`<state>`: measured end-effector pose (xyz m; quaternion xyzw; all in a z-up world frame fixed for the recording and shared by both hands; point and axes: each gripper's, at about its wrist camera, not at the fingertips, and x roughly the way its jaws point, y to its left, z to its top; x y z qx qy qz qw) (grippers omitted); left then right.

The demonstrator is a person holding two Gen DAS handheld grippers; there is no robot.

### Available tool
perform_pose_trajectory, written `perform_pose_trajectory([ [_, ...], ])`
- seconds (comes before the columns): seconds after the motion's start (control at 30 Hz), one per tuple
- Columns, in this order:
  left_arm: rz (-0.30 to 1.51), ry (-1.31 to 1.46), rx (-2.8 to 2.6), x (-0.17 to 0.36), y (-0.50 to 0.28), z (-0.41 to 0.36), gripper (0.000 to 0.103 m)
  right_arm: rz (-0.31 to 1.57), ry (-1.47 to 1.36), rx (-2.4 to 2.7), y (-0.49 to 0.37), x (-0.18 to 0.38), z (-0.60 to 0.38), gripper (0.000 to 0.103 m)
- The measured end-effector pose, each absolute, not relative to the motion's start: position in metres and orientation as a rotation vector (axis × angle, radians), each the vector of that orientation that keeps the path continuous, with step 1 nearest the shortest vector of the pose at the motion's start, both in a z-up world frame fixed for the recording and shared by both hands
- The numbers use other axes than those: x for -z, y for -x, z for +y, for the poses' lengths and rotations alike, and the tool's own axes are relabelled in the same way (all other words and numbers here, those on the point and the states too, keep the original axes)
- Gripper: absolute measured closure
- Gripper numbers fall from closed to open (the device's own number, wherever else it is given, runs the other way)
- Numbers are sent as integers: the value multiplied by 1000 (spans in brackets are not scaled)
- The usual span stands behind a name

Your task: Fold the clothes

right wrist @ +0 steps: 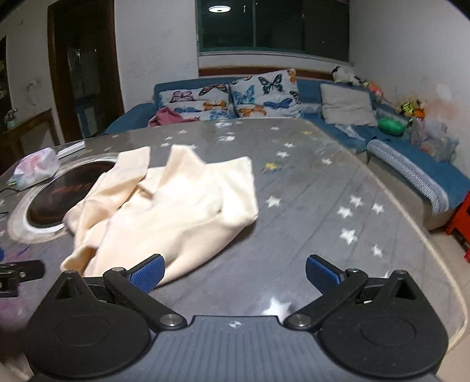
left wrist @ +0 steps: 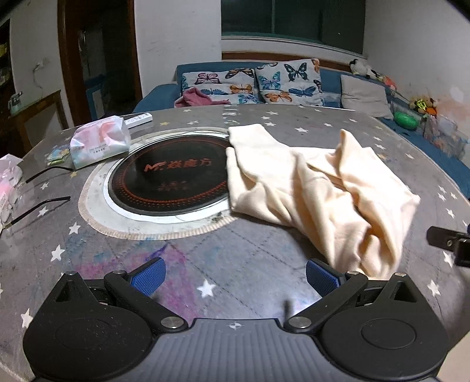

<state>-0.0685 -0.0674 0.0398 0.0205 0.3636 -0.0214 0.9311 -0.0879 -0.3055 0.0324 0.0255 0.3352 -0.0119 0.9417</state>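
Lying rumpled on the table [left wrist: 235, 264] half over the cooktop [left wrist: 170, 179], the garment [left wrist: 317, 188] looked barely folded, with the left gripper [left wrist: 235, 277] and right gripper [right wrist: 233, 273] both wide and empty.

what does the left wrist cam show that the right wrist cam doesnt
Only the left wrist view shows the whole cooktop logo and the glasses at the table's left edge. Only the right wrist view shows the red stool and the ceiling lamp's reflection. Both show the crumpled cream garment, tissue pack and butterfly cushions, with both grippers open.
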Motion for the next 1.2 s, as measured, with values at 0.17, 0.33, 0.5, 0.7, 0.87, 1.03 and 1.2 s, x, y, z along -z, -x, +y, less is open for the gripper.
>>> perform_pose_trajectory([
  [0.17, 748, -70, 53, -40, 78, -77, 0, 697, -40, -1, 99, -29, -298, 0],
  [0.33, 760, -87, 57, -41, 85, -85, 0, 704, -43, -11, 105, -26, -296, 0],
  [0.5, 758, -105, 62, -43, 90, -93, 0, 703, -44, -14, 109, -27, -296, 0],
  [0.7, 760, -110, 68, -45, 93, -96, 0, 699, -46, -20, 113, -28, -294, 0],
  [0.87, 757, -111, 72, -46, 95, -97, 0, 699, -41, -27, 115, -29, -291, 0],
  [1.03, 762, -112, 75, -46, 95, -98, 0, 699, -37, -33, 116, -29, -287, 0],
  [1.2, 763, -113, 76, -46, 94, -98, 0, 702, -37, -37, 115, -29, -285, 0],
])
